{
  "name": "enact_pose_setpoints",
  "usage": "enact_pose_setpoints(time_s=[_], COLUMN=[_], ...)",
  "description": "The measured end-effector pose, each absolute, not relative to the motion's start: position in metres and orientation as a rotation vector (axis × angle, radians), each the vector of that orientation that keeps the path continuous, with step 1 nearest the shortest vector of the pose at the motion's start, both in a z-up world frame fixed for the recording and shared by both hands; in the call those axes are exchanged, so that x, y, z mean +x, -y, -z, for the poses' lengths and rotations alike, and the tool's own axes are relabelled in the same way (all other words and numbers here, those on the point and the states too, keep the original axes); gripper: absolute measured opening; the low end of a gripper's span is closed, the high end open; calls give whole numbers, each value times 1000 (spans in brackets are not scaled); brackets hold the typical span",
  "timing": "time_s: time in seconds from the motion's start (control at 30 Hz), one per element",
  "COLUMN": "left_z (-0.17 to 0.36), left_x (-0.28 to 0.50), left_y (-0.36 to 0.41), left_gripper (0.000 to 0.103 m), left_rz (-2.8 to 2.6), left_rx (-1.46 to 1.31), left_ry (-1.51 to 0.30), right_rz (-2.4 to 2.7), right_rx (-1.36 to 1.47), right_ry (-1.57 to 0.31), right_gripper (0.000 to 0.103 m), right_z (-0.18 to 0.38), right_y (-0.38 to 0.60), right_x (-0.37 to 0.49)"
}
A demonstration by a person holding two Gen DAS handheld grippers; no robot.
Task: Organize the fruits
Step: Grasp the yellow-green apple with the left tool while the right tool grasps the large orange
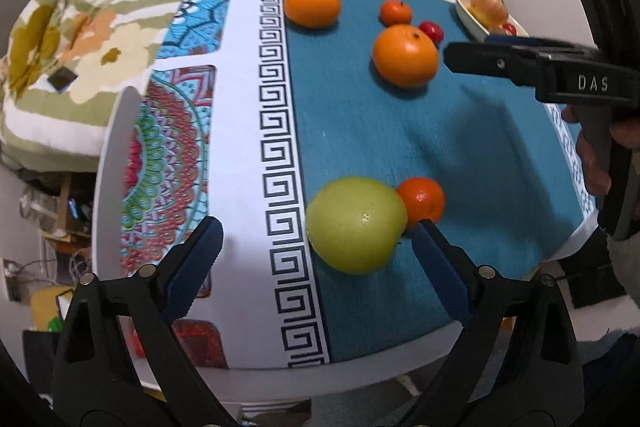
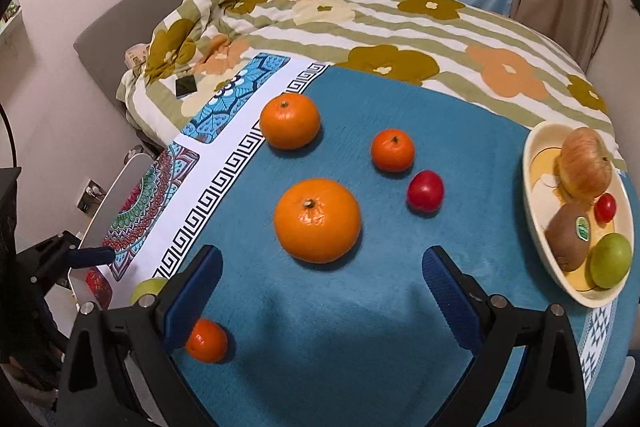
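Note:
My left gripper (image 1: pixel 314 247) is open, its jaws on either side of a green apple (image 1: pixel 356 225) on the blue cloth, with a small orange (image 1: pixel 422 203) touching the apple's right side. My right gripper (image 2: pixel 322 273) is open and empty, just in front of a large orange (image 2: pixel 317 220). Beyond lie another large orange (image 2: pixel 290 121), a small orange (image 2: pixel 392 150) and a red fruit (image 2: pixel 425 191). A cream bowl (image 2: pixel 536 187) at the right holds an apple, a kiwi, a small red fruit and a green fruit. The right gripper also shows in the left wrist view (image 1: pixel 452 55).
The table carries a blue cloth with a white patterned border (image 1: pixel 276 131). A bed with a flowered quilt (image 2: pixel 400 27) lies behind the table, with a dark phone (image 2: pixel 185 85) on it. The table's near edge is just below both grippers.

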State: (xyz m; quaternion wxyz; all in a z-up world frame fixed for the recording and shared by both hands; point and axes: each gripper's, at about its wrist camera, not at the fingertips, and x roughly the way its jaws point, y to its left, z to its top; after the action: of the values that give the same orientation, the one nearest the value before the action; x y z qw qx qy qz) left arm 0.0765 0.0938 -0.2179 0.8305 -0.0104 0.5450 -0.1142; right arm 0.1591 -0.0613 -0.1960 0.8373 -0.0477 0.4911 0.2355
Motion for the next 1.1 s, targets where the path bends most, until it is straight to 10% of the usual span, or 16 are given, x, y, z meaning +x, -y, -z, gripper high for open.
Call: enact_pose_setpoints(time_s=[0.4,1.1], left_z=[230,228], left_x=[83,86], left_y=[-83,-81], left_gripper=[76,62], left_rz=[314,294], left_rx=[-52,-79], left_ry=[-1178,-1192], right_rz=[-532,-558], right_rx=[-154,-189], right_ry=[-1074,-1112], right_gripper=[99,66], right_z=[215,234], right_y=[42,30], right_x=[173,194])
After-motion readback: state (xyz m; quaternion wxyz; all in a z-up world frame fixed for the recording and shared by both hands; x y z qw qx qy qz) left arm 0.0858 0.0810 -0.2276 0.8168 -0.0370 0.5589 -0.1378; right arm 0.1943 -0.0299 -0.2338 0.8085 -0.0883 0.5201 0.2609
